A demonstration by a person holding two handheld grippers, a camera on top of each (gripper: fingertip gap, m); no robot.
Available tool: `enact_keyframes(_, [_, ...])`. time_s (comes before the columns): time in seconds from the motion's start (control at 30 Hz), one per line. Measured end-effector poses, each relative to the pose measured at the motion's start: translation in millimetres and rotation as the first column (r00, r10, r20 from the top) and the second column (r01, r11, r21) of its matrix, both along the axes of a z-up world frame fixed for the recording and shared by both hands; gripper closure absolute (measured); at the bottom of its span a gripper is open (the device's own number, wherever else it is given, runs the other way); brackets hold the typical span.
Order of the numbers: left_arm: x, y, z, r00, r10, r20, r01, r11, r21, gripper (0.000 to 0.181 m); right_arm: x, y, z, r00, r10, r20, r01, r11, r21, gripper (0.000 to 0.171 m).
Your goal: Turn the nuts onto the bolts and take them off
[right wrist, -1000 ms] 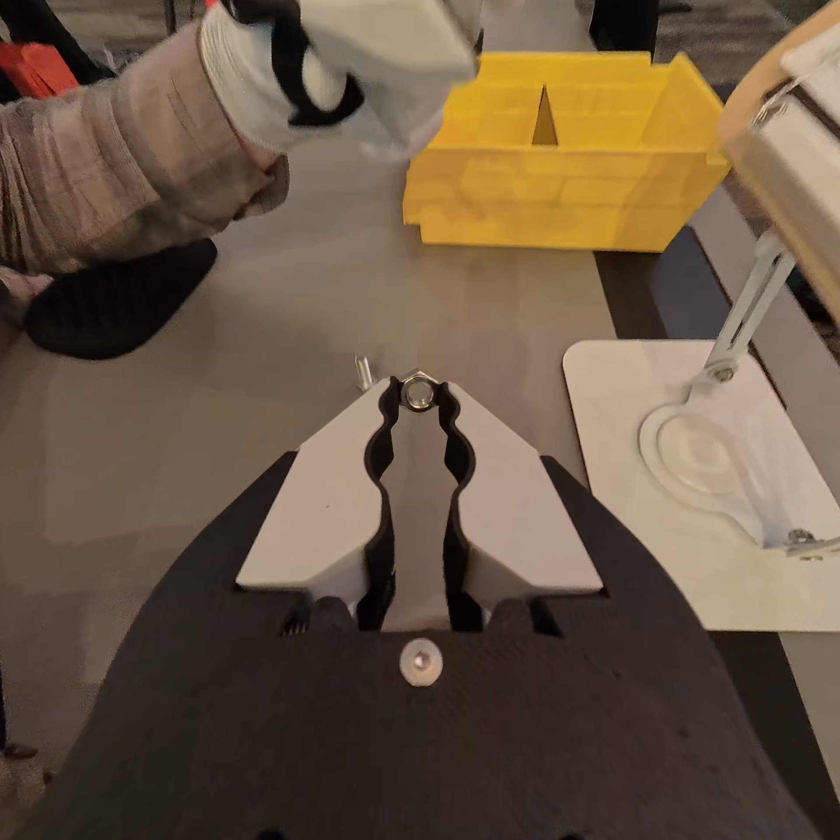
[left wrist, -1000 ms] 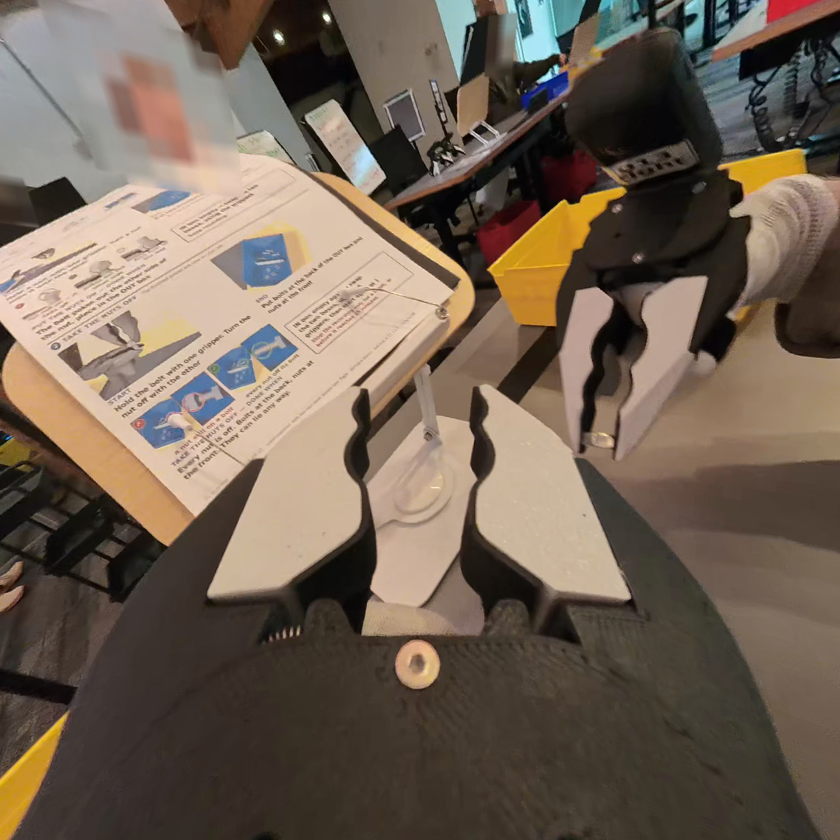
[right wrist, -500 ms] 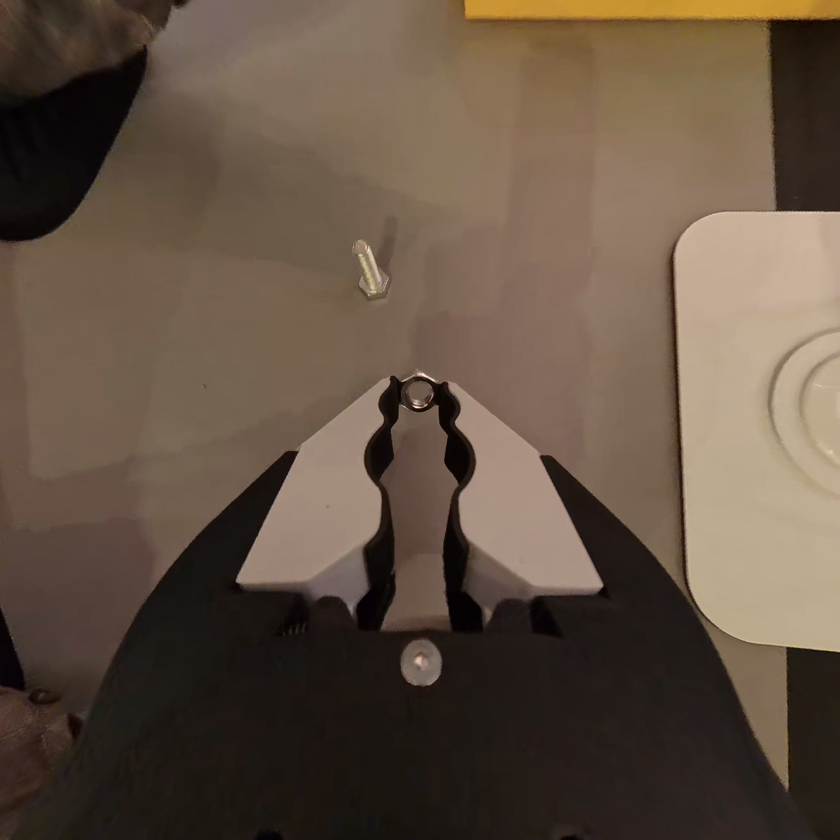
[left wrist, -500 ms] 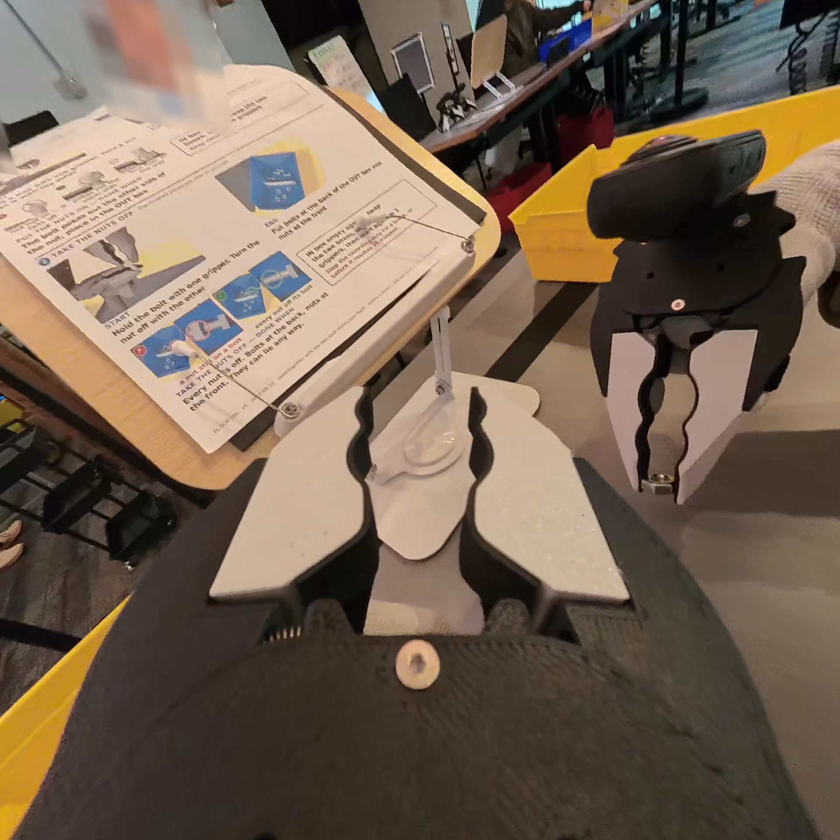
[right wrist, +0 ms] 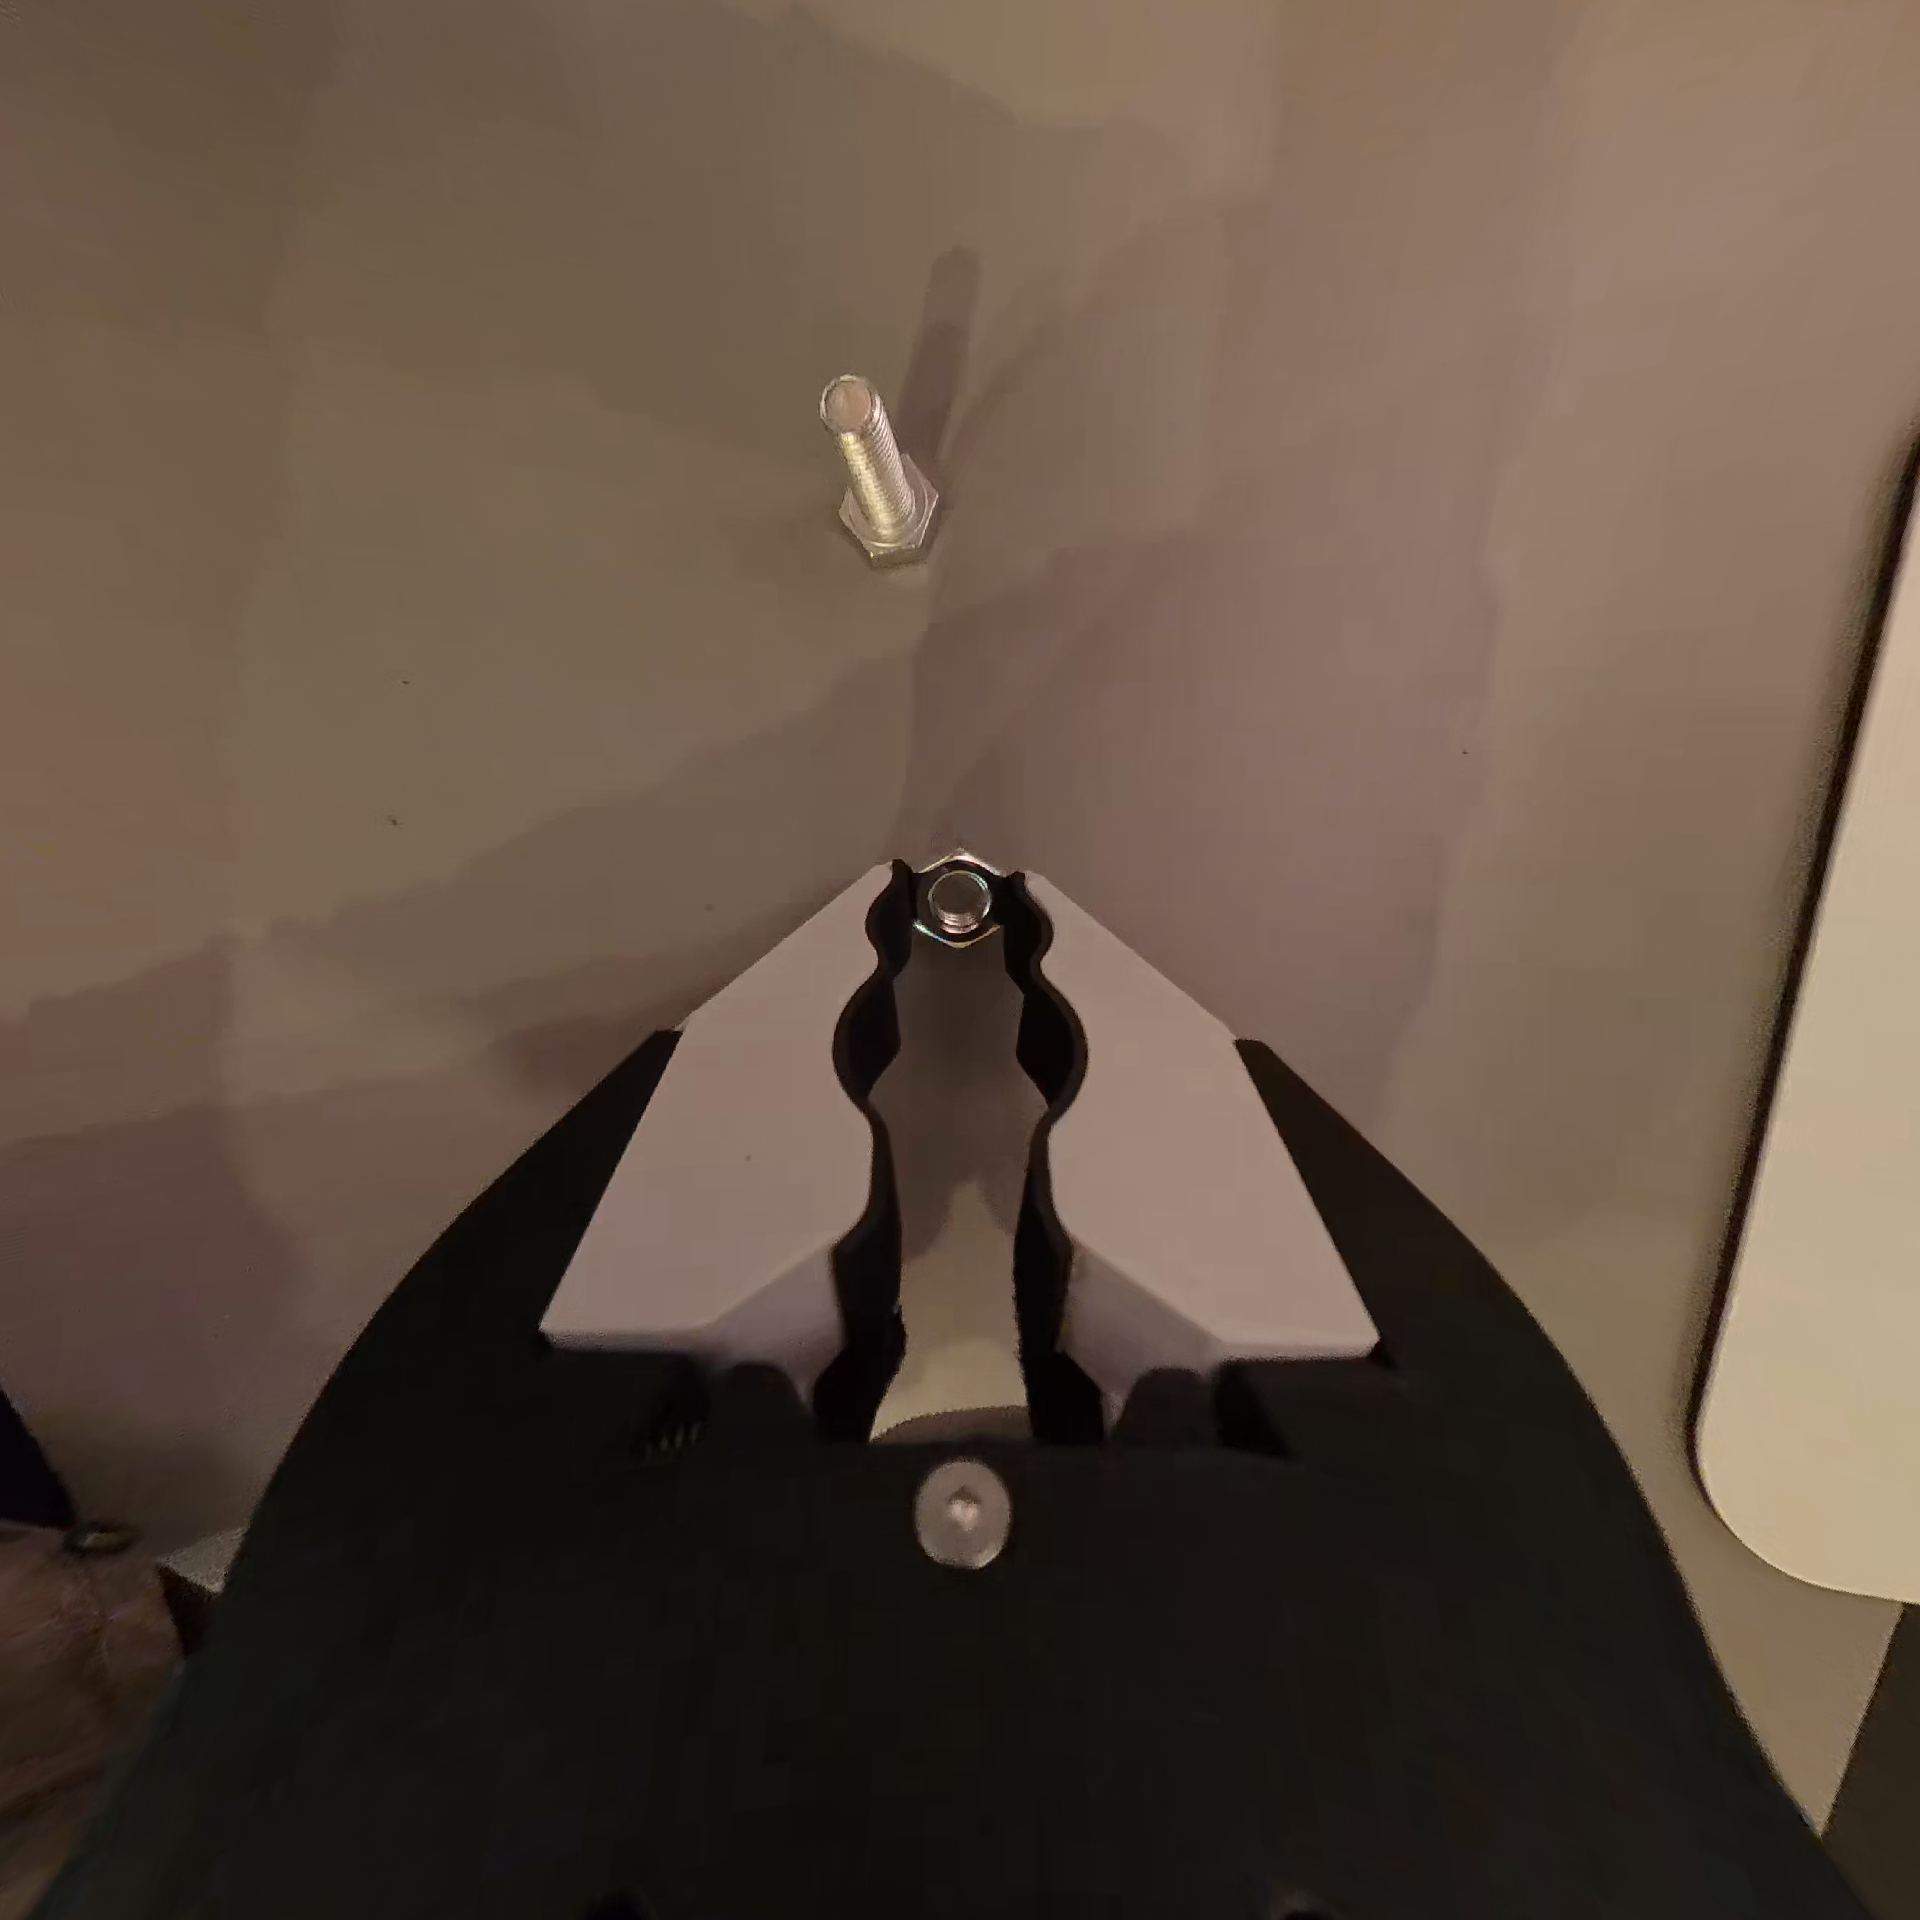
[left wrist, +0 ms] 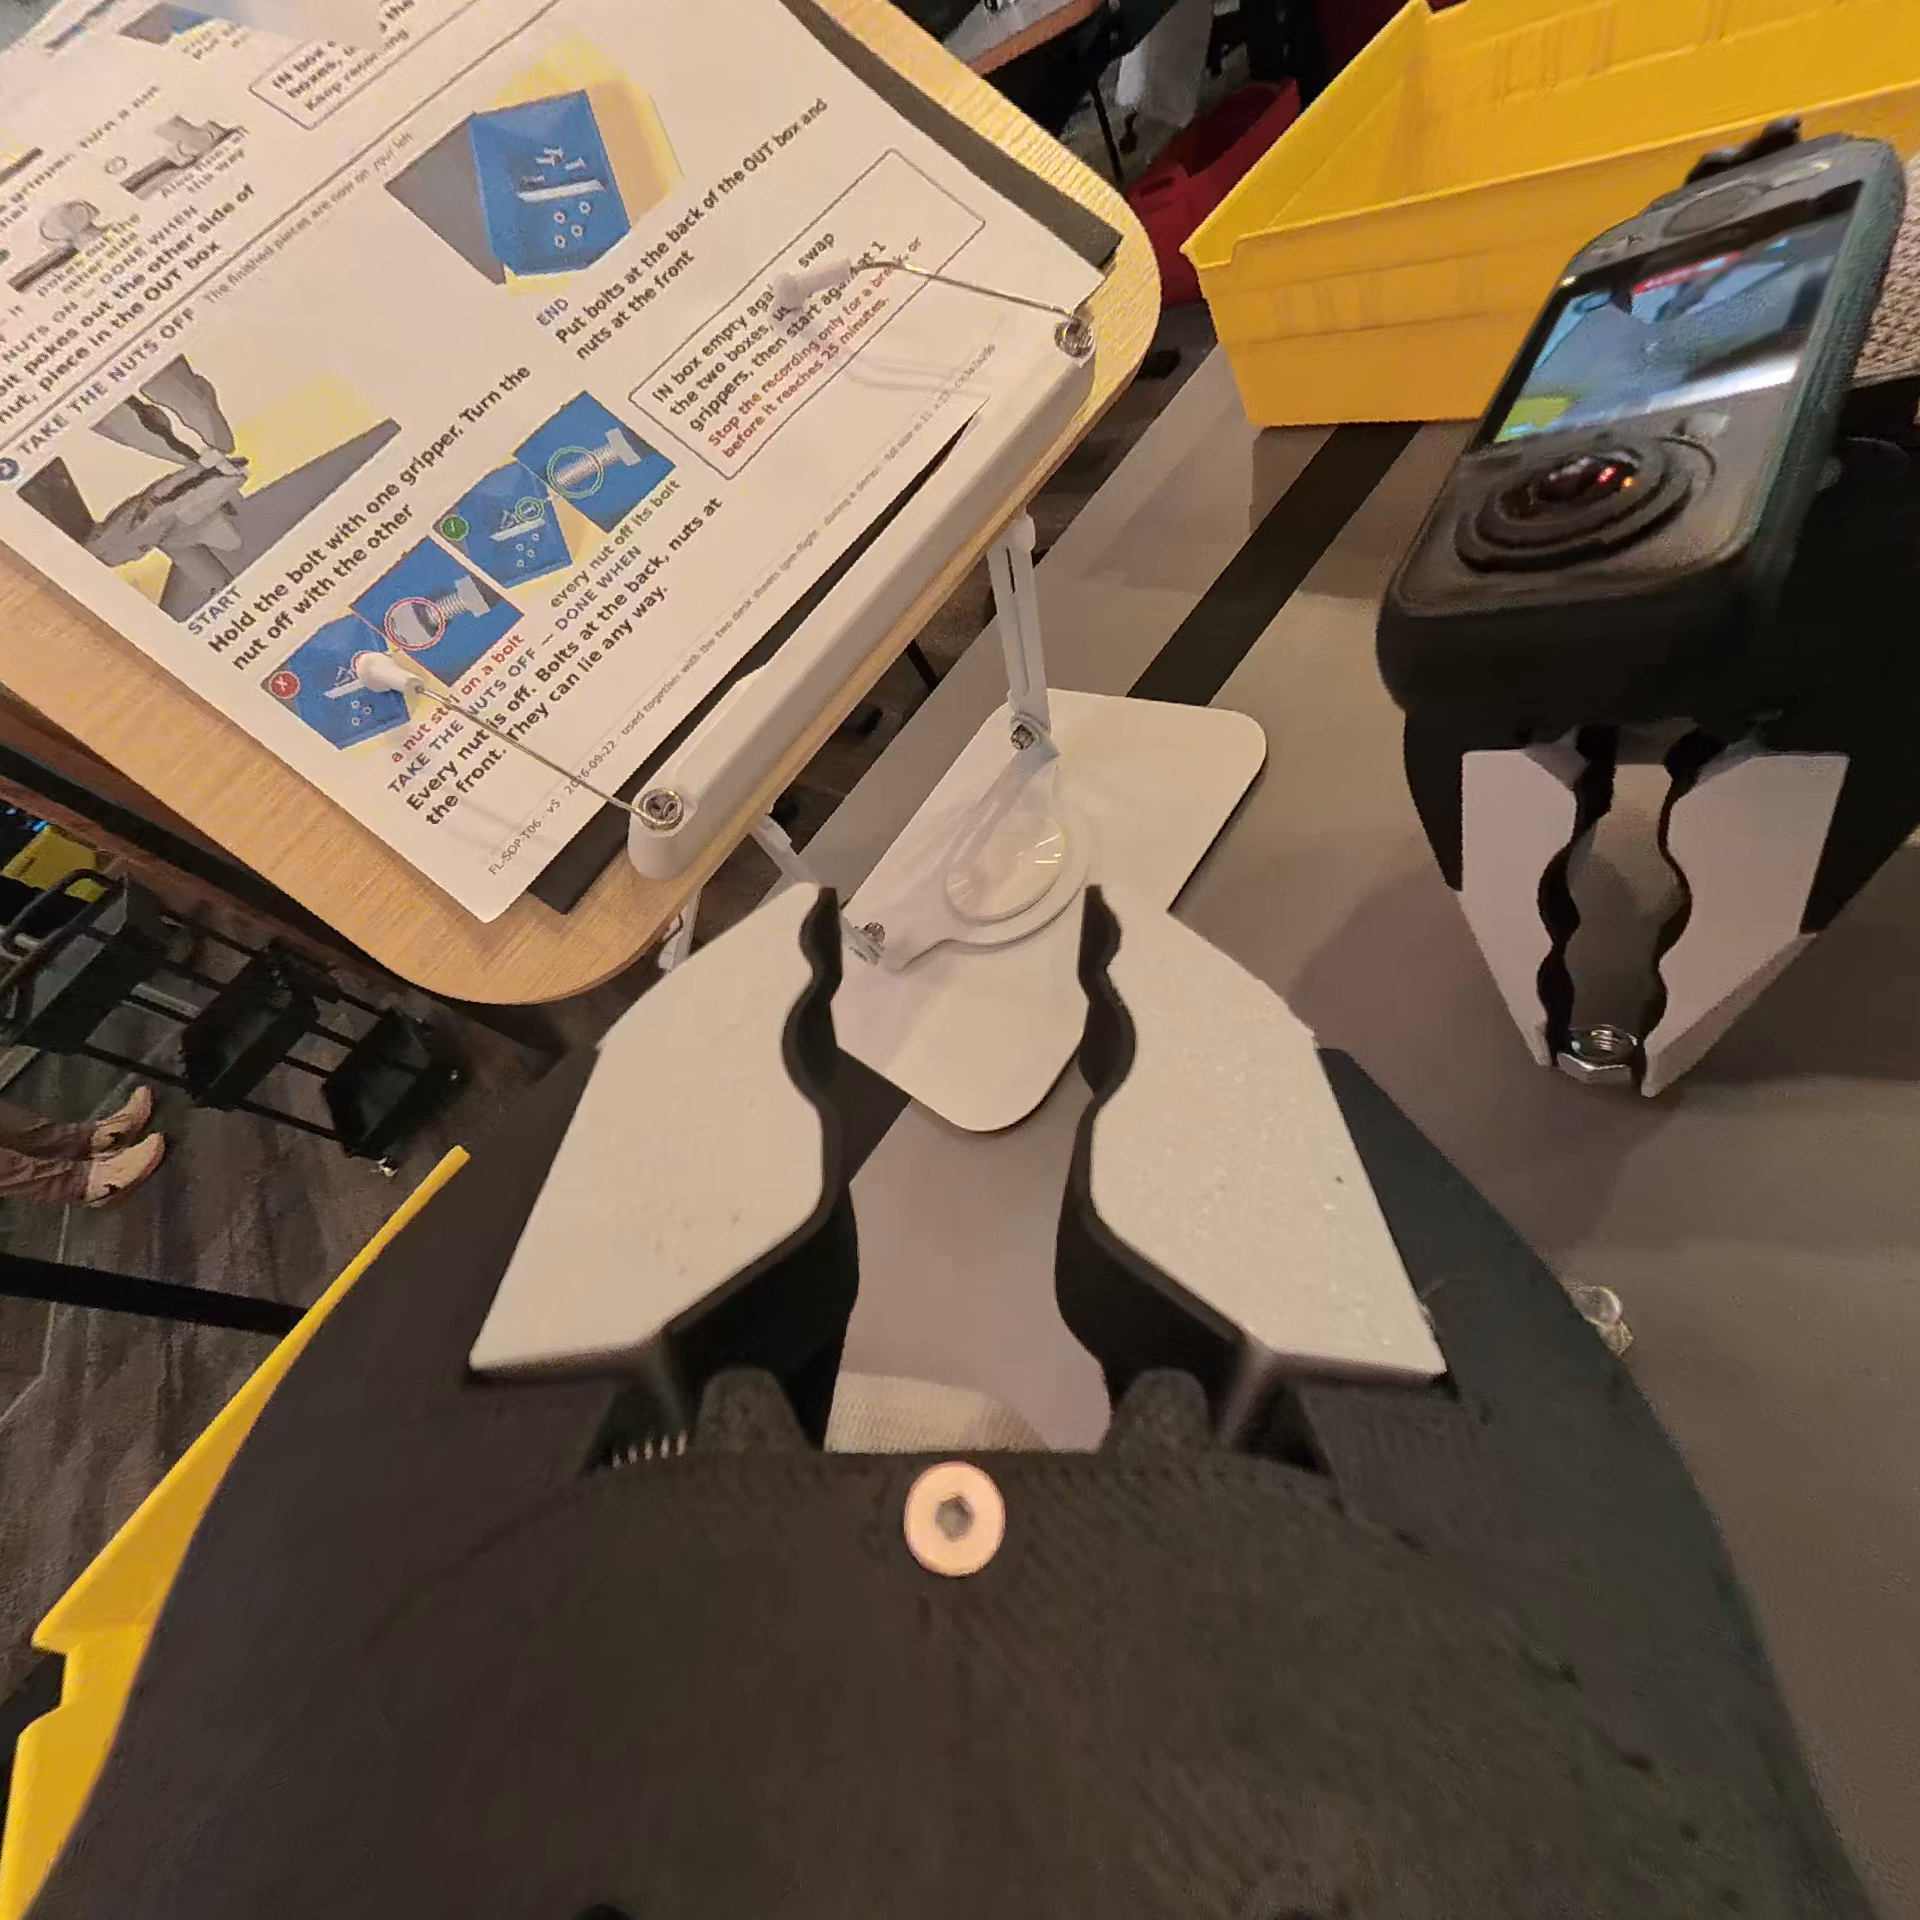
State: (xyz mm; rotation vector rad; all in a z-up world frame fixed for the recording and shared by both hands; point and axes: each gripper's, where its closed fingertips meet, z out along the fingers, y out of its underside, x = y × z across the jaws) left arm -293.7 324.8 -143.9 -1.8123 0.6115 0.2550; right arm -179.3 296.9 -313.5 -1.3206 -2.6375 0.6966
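The nut (right wrist: 958, 902) is pinched at the very tips of the right tool (right wrist: 958, 906), its threaded hole facing the right wrist camera and one flat peeking past the tips. The left wrist view shows the same: the right tool (left wrist: 1600, 1049) points down at the grey worktop (left wrist: 1714, 1195), clamped on the nut (left wrist: 1598, 1045), which sits close above the surface; whether it touches cannot be told.

The bolt (right wrist: 881, 473) stands on its hex head on the bare worktop (right wrist: 416, 623), threaded end up, apart from the nut and ahead of the right tool's tips, slightly to their left. No nut is on it.

The left tool (left wrist: 954, 935) has its fingers spread apart with nothing between them. It points toward the white base plate (left wrist: 1184, 748) of the stand that carries the instruction sheet (left wrist: 436, 395). A yellow bin (left wrist: 1455, 260) sits at the far side of the worktop, and the edge of another yellow bin (left wrist: 208, 1455) shows at the near left.

As a judgement, this pair is separated or not yet joined: nut in hand, bolt loose and unheld. Which half of the task this belongs to cannot be read here. If threading on, all the turning remains and the bolt must first be gripped; if taking off, only sorting the two parts into a bin is left.
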Motion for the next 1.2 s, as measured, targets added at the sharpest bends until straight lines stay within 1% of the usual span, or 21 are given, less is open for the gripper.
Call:
enact_keyframes(0.03, [-0.4, -0.2, -1.0, 1.0, 0.002, 0.002, -0.002, 1.0, -0.008, 0.137, 0.3, -0.4, -2.8, 1.0, 0.001, 0.012, -0.001, 1.0, 0.005, 0.155])
enact_keyframes(0.17, [1.0, -1.6, 6.0, 0.999, -0.01, 0.033, 0.009, 1.0, 0.02, 0.137, -0.6, -2.0, -3.8, 1.0, 0.007, 0.018, -0.007, 1.0, 0.011, 0.155])
enact_keyframes(0.3, [-0.5, -2.8, 7.6, 1.0, -0.003, 0.014, 0.003, 1.0, 0.025, 0.138, -0.7, -2.7, -4.0, 1.0, 0.01, 0.026, -0.011, 1.0, 0.023, 0.155])
enact_keyframes(0.7, [2.5, 0.1, 0.1, 1.0, -0.006, -0.015, 0.006, 1.0, 0.006, 0.138, -0.7, -3.7, -3.5, 0.999, 0.014, 0.031, -0.016, 0.999, 0.049, 0.155])
enact_keyframes(0.83, [1.3, -0.6, 3.1, 1.0, -0.005, -0.006, 0.005, 1.0, 0.019, 0.138, -0.1, -8.0, 1.8, 1.0, 0.018, 0.017, -0.018, 1.0, 0.01, 0.152])
enact_keyframes(1.0, [-1.3, -1.9, 5.1, 1.0, 0.005, -0.013, -0.004, 1.0, 0.025, 0.138, 0.9, -6.1, 3.6, 1.0, 0.009, 0.01, -0.009, 1.0, -0.001, 0.149])
enact_keyframes(1.2, [-1.4, -1.7, 4.0, 1.0, 0.005, -0.009, -0.005, 1.0, 0.022, 0.138, -0.5, -4.6, 23.2, 0.998, -0.002, -0.068, -0.001, 0.999, -0.038, 0.148])
